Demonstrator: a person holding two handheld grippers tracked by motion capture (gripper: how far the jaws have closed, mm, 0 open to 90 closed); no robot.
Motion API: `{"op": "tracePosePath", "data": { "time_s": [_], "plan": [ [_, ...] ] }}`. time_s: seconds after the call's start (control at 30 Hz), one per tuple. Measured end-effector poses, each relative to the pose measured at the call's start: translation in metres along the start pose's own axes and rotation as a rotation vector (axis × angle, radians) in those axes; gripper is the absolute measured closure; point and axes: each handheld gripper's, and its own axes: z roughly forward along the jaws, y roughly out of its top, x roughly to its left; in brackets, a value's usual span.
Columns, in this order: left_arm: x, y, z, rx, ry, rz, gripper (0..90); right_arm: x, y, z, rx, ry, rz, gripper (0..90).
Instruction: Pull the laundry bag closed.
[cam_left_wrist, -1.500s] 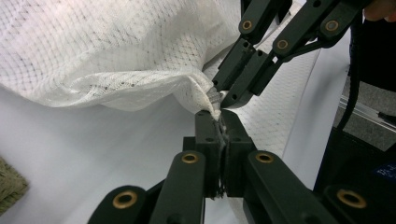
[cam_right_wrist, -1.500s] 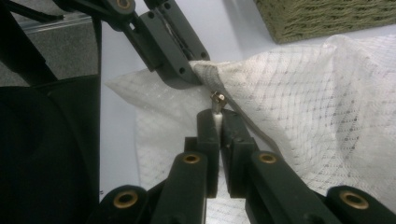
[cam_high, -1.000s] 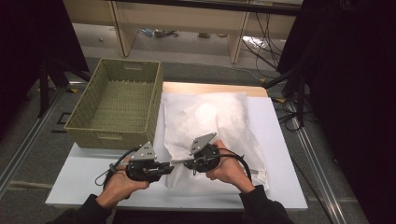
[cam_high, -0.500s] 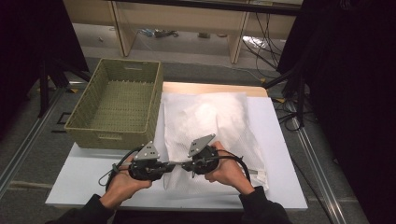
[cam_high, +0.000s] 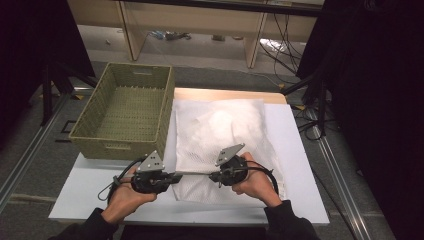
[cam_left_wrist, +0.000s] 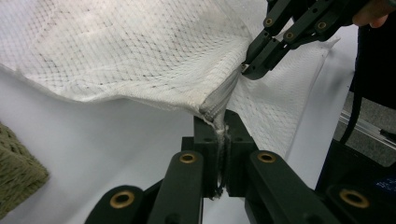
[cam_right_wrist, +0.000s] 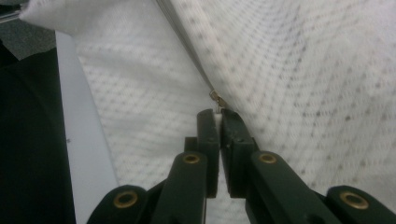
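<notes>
A white mesh bag (cam_high: 225, 125) lies flat on the white table (cam_high: 300, 150), its zipper edge (cam_high: 195, 173) toward the person. My left gripper (cam_high: 177, 176) is shut on the bag's near left corner, where the zipper ends (cam_left_wrist: 215, 105); the fabric is pinched between its pads (cam_left_wrist: 222, 128). My right gripper (cam_high: 212, 175) is shut on the small metal zipper pull (cam_right_wrist: 215, 96), just right of the left one. In the left gripper view the right gripper (cam_left_wrist: 247, 70) pinches the zipper line a short way beyond. The zipper runs taut between the two grippers.
A green woven basket (cam_high: 120, 145) stands empty at the table's left, close to the bag's left edge; its corner (cam_left_wrist: 18, 168) shows in the left gripper view. Shelving and cables lie on the floor beyond the table. Dark curtains flank both sides.
The right gripper has slid a little to the right along the zipper edge, widening the gap between the grippers. The left hand has stayed where it was.
</notes>
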Motion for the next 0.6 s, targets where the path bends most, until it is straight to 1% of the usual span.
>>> {"op": "tracePosePath", "data": {
  "time_s": [0.03,0.07,0.1,0.13,0.17,0.2,0.23,0.27,0.3,0.33,0.4,0.43,0.47,0.5,0.53,0.57,0.6],
  "plan": [
    [0.000,0.000,0.000,0.000,0.000,0.000,86.1,-0.001,-0.002,-0.001,-0.007,-0.006,-0.010,88.0],
    [0.000,0.000,-0.001,-0.001,0.013,0.004,86.1,-0.001,-0.005,-0.002,-0.004,-0.011,0.014,88.0],
    [0.000,0.000,-0.001,-0.001,0.013,0.004,86.1,-0.002,-0.006,-0.004,0.001,-0.014,0.012,88.1],
    [0.001,-0.001,-0.001,-0.006,0.006,0.023,86.1,-0.004,-0.008,-0.006,0.001,-0.021,0.010,88.0],
    [0.001,-0.001,-0.001,-0.006,0.006,0.023,86.1,-0.005,-0.011,-0.008,0.001,-0.025,0.019,88.0],
    [0.002,-0.001,-0.003,0.006,0.013,0.026,86.1,-0.006,-0.013,-0.010,0.003,-0.031,0.021,88.1],
    [0.002,-0.002,-0.003,-0.003,0.012,0.011,86.2,-0.007,-0.016,-0.012,-0.004,-0.044,0.026,88.0],
    [0.004,-0.001,-0.005,0.005,0.022,0.036,86.2,-0.009,-0.019,-0.014,-0.004,-0.048,0.030,88.0],
    [0.004,-0.003,-0.005,0.006,0.020,0.007,86.2,-0.011,-0.023,-0.016,-0.001,-0.055,0.043,88.0],
    [0.005,-0.003,-0.006,0.008,0.018,0.027,86.2,-0.013,-0.026,-0.018,-0.002,-0.056,0.040,88.0],
    [0.005,-0.003,-0.006,0.001,0.017,0.029,86.2,-0.015,-0.032,-0.022,0.002,-0.063,0.052,88.1],
    [0.005,-0.003,-0.006,0.002,0.006,0.029,86.2,-0.015,-0.035,-0.023,0.002,-0.072,0.073,88.0],
    [0.004,-0.003,-0.006,0.003,0.007,0.011,86.1,-0.016,-0.037,-0.025,0.004,-0.070,0.066,88.0],
    [0.004,-0.004,-0.006,-0.002,0.004,0.013,86.2,-0.016,-0.039,-0.026,0.004,-0.076,0.079,88.0],
    [0.004,-0.004,-0.006,-0.002,0.004,0.013,86.2,-0.016,-0.039,-0.026,0.004,-0.076,0.079,88.0],
    [0.006,-0.004,-0.007,-0.015,-0.006,0.018,86.2,-0.017,-0.043,-0.030,0.007,-0.094,0.090,88.0],
    [0.004,-0.004,-0.007,-0.016,0.000,-0.012,86.2,-0.017,-0.045,-0.031,-0.007,-0.093,0.087,88.0]
  ]
}}
